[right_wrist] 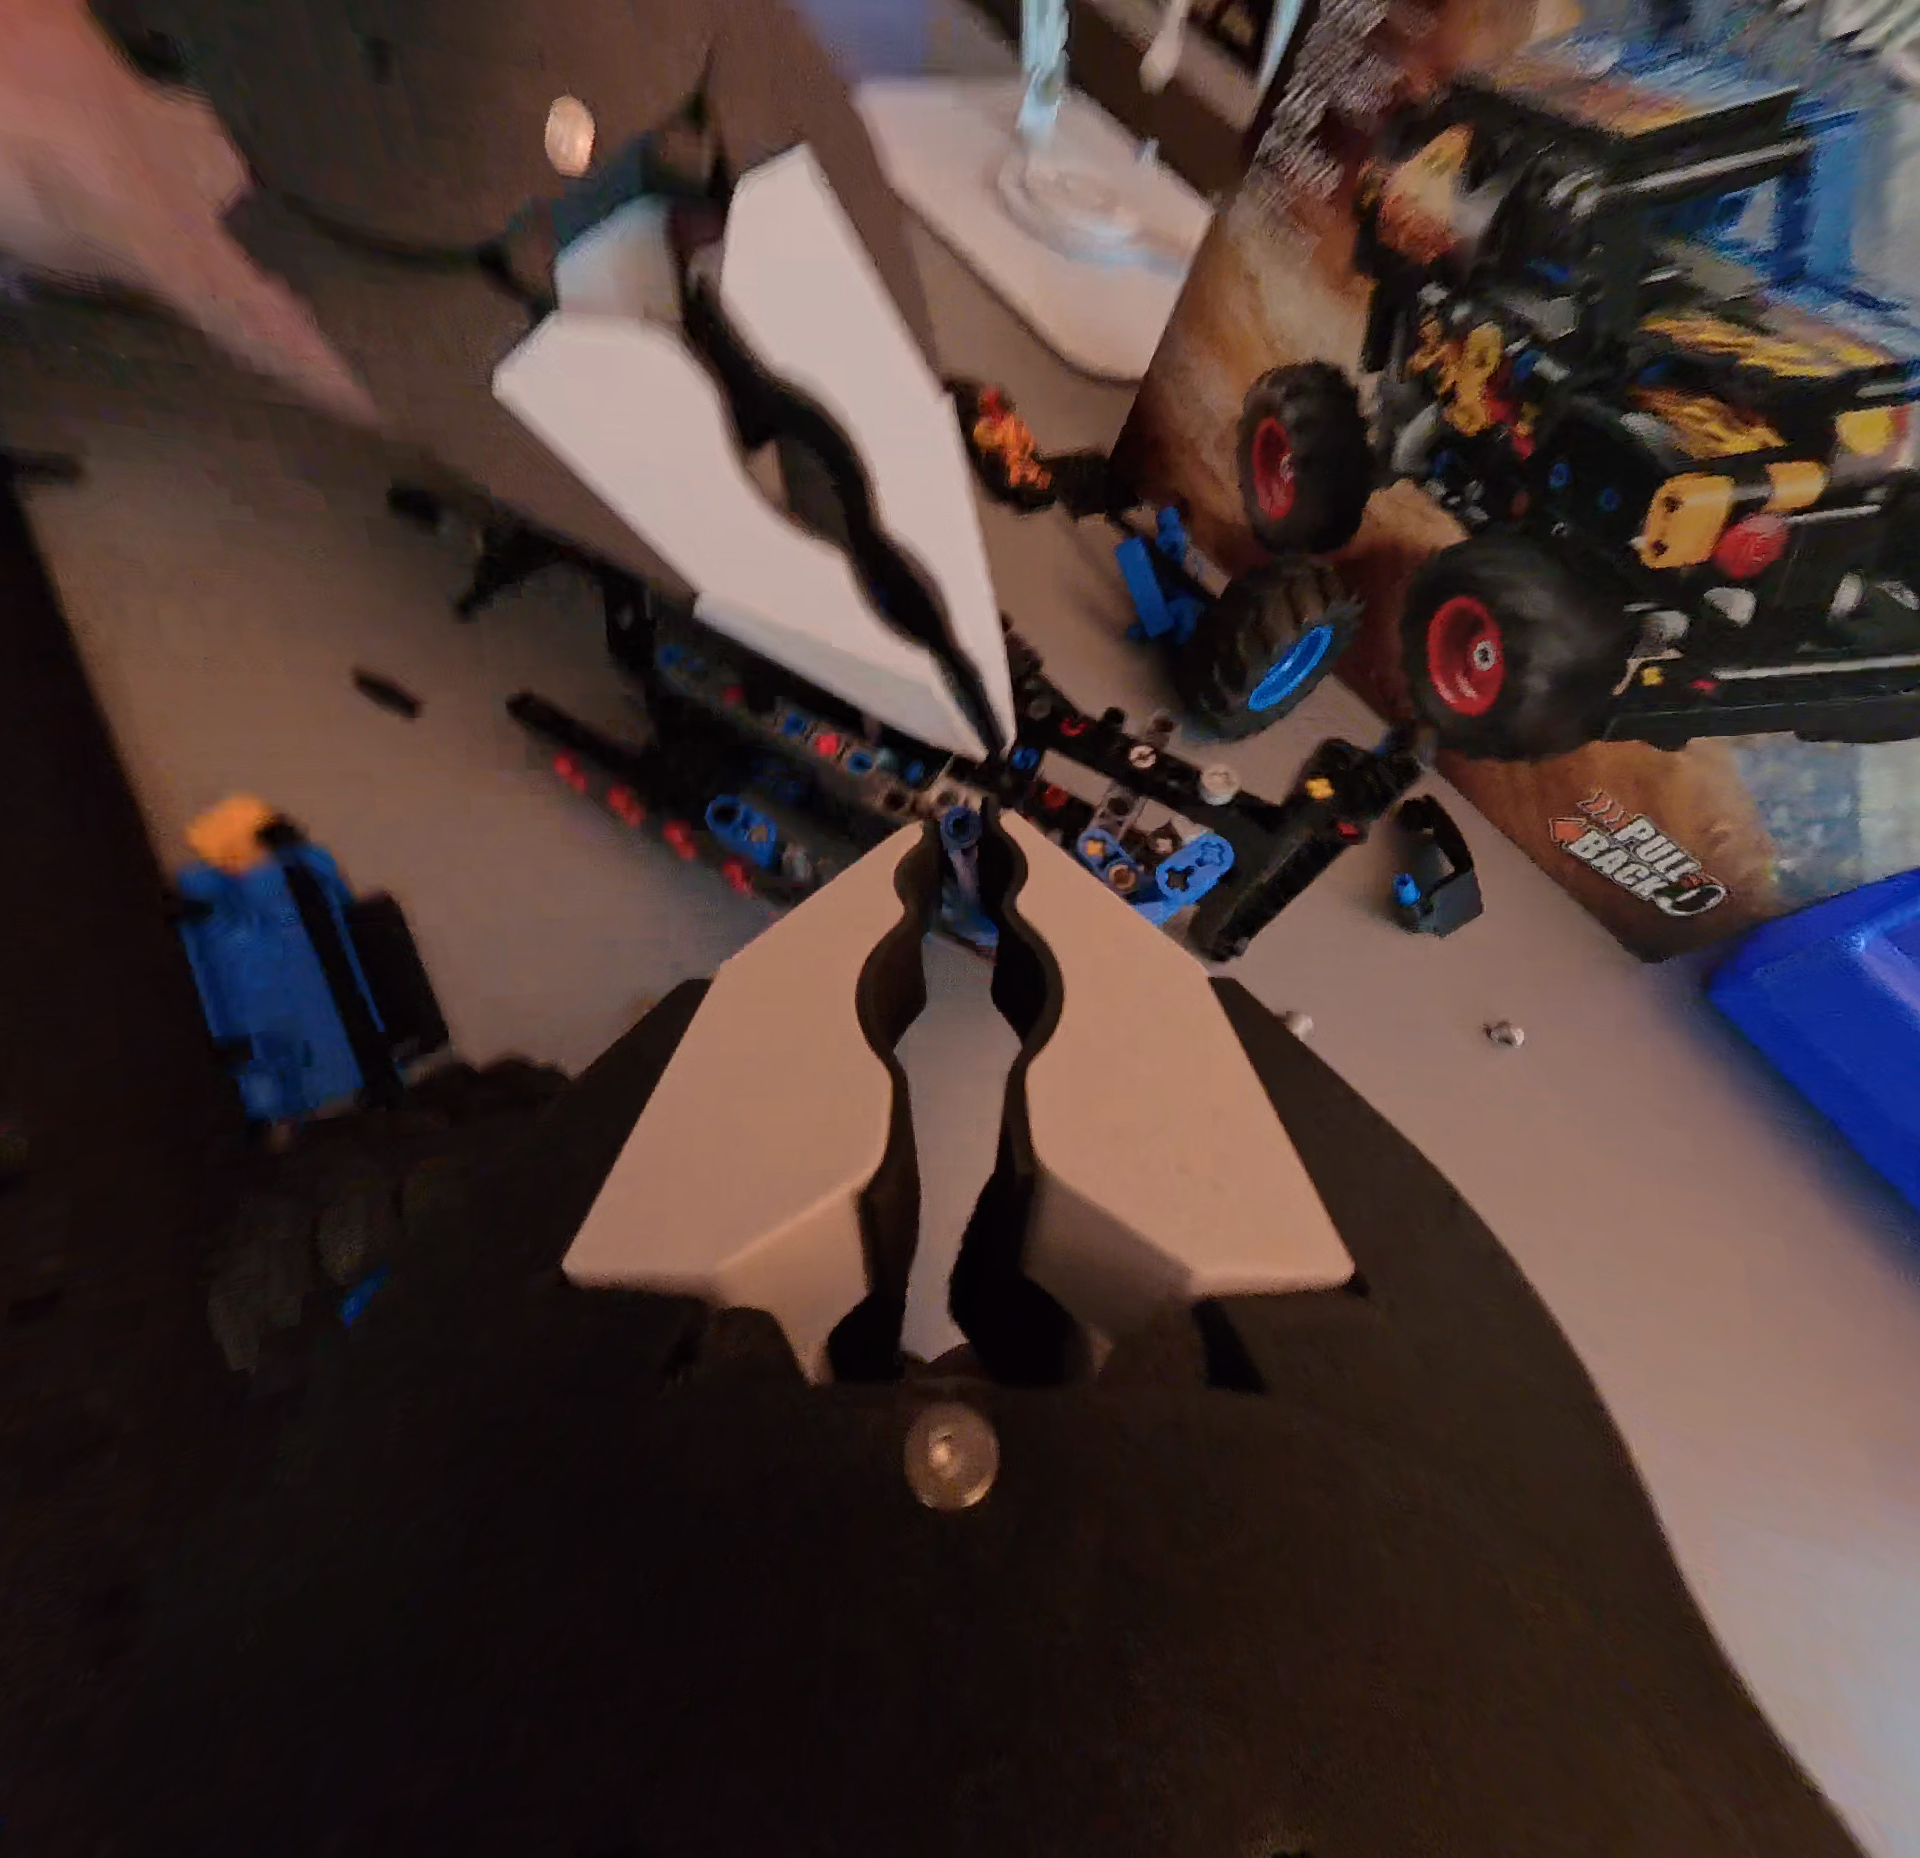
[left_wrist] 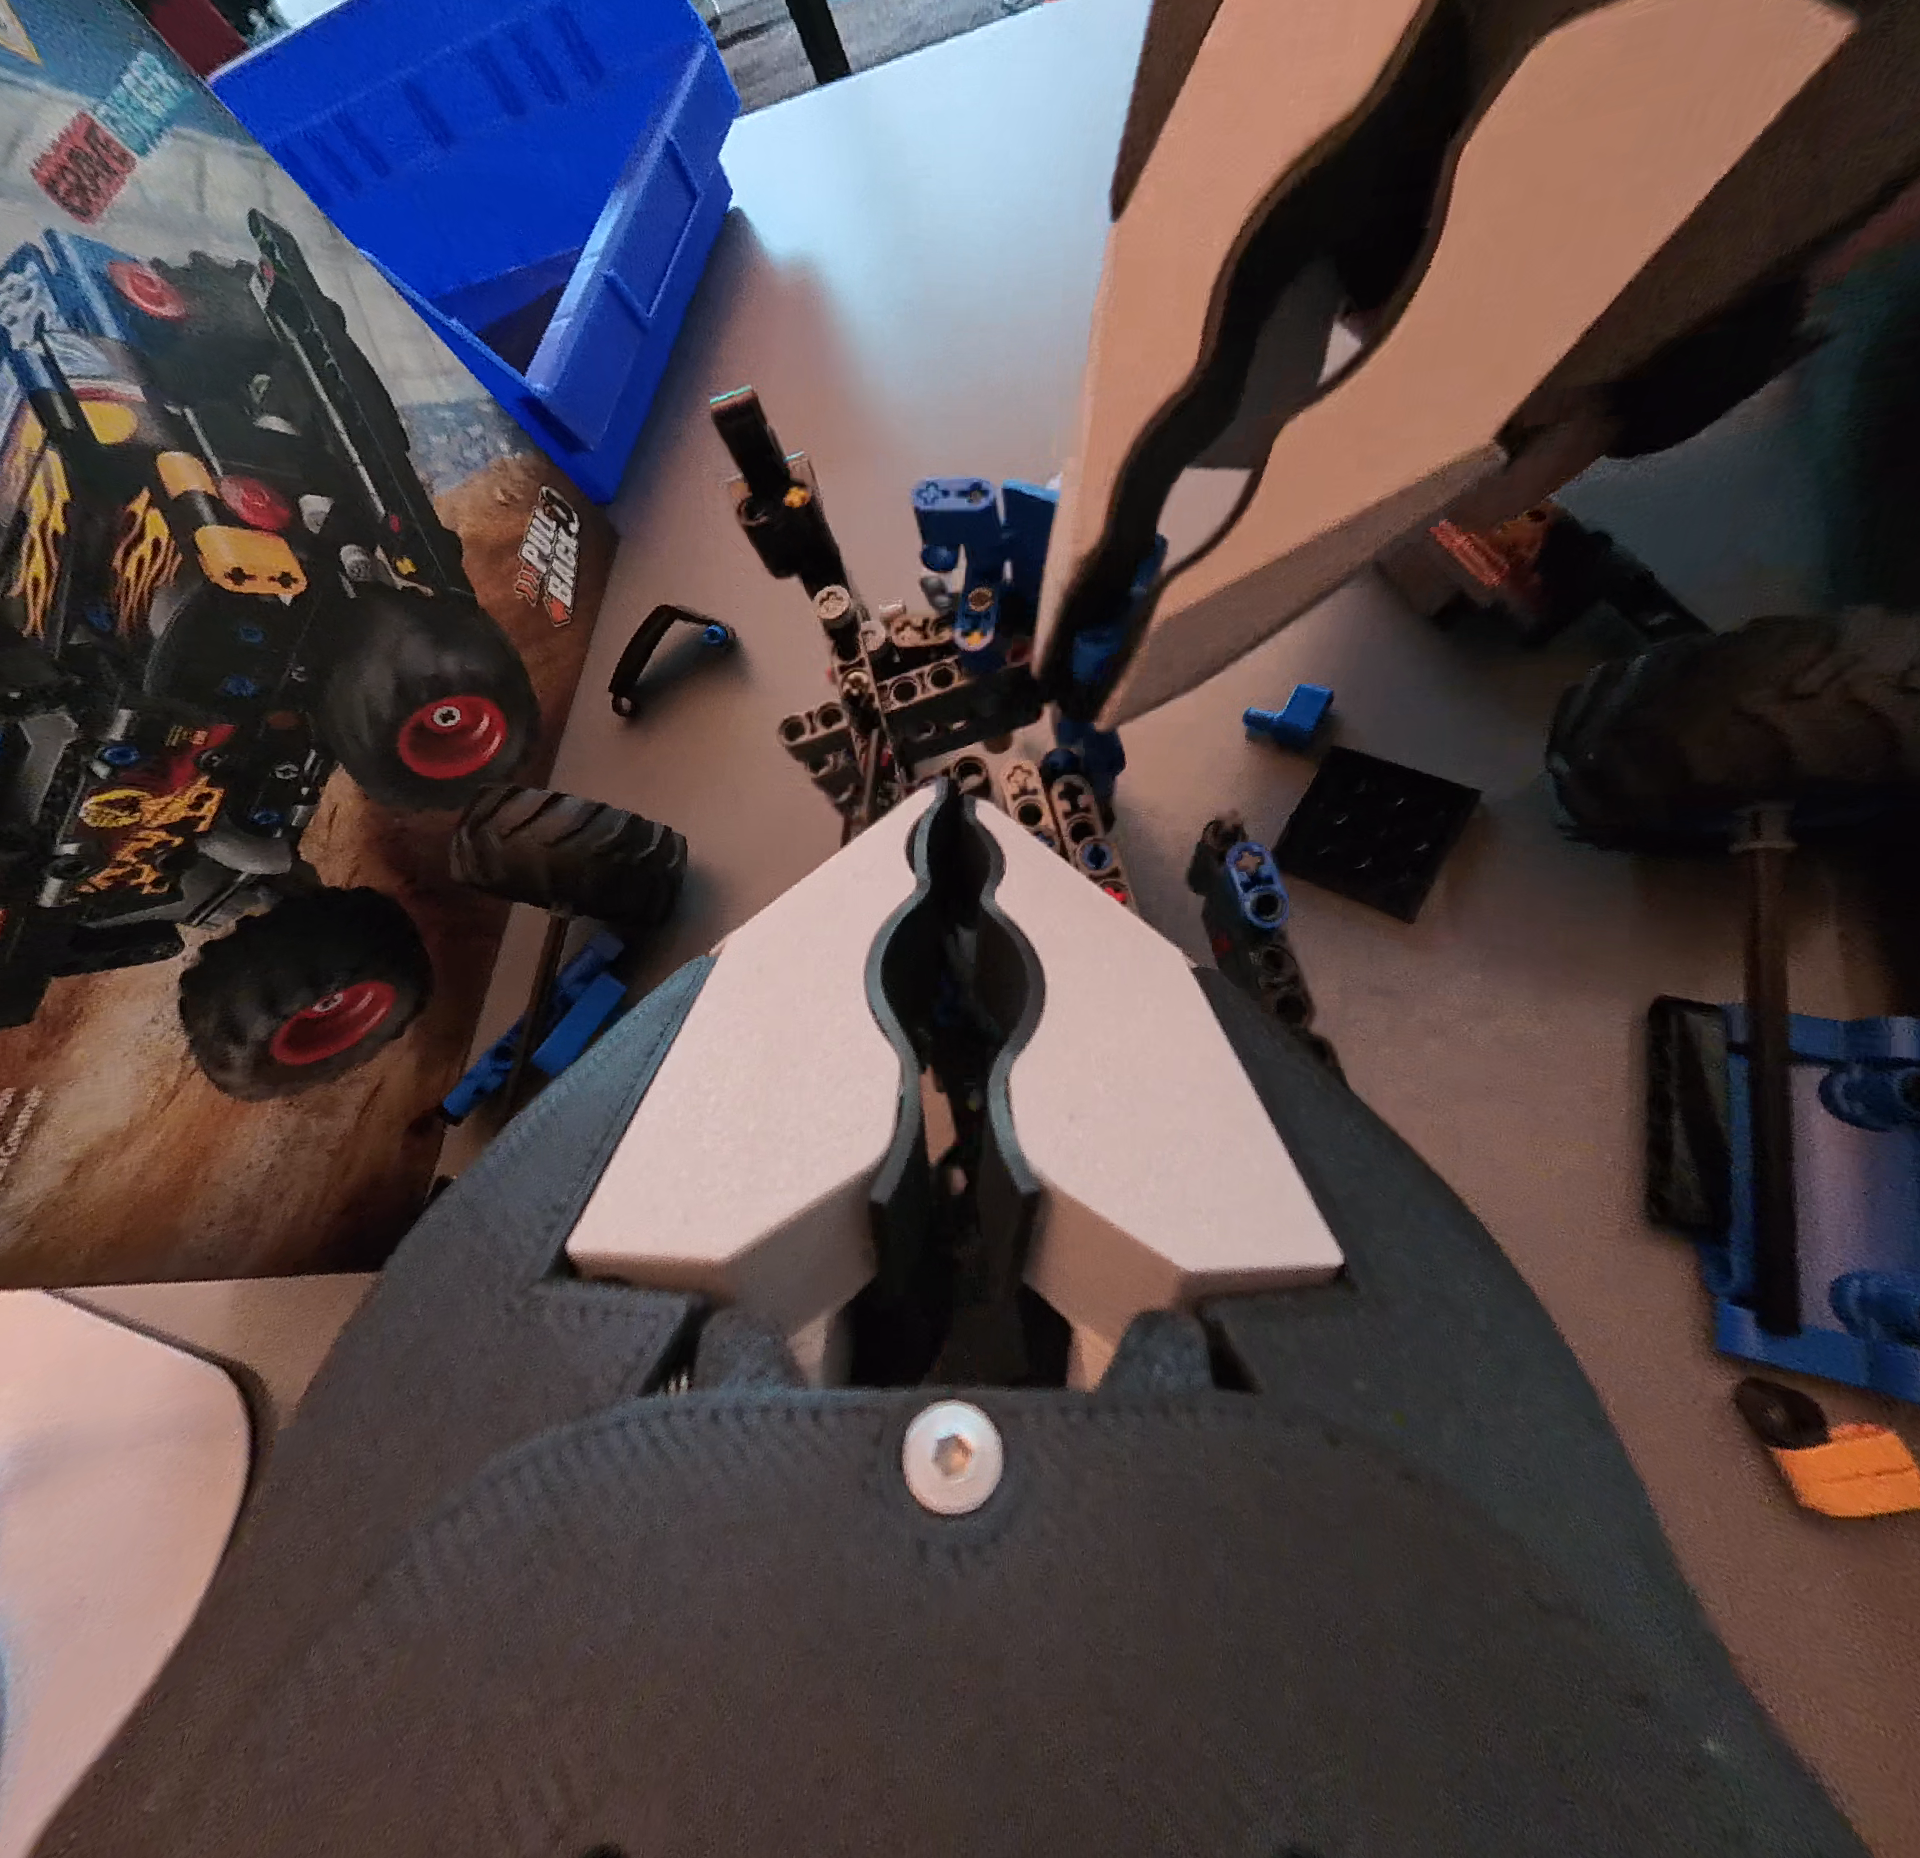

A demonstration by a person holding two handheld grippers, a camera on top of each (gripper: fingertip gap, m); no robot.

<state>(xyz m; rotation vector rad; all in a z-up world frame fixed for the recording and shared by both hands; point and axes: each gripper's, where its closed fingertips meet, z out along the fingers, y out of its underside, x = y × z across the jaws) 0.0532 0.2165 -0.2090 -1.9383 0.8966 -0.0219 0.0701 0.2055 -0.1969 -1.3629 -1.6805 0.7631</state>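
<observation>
A half-built frame of black, grey and blue toy building beams [left_wrist: 914, 686] lies on the grey table [left_wrist: 914, 250]. My left gripper [left_wrist: 948, 806] is shut, its tips pinching the near end of the frame. It also shows in the right wrist view [right_wrist: 992, 748], coming down from the upper left onto the frame [right_wrist: 1132, 759]. My right gripper [right_wrist: 971, 837] is shut on a small blue piece [right_wrist: 961, 832] held against the frame. In the left wrist view, the right gripper [left_wrist: 1081, 696] reaches in from the upper right with the blue piece [left_wrist: 1096, 645] in its tips.
The toy's printed box [left_wrist: 208, 665] lies at the left, with a blue bin [left_wrist: 520, 198] behind it. Loose parts lie around: a black tyre [left_wrist: 571, 858], a black plate [left_wrist: 1371, 832], a blue angle piece [left_wrist: 1288, 712], a blue block with an axle [left_wrist: 1818, 1185], and an orange piece [left_wrist: 1849, 1465].
</observation>
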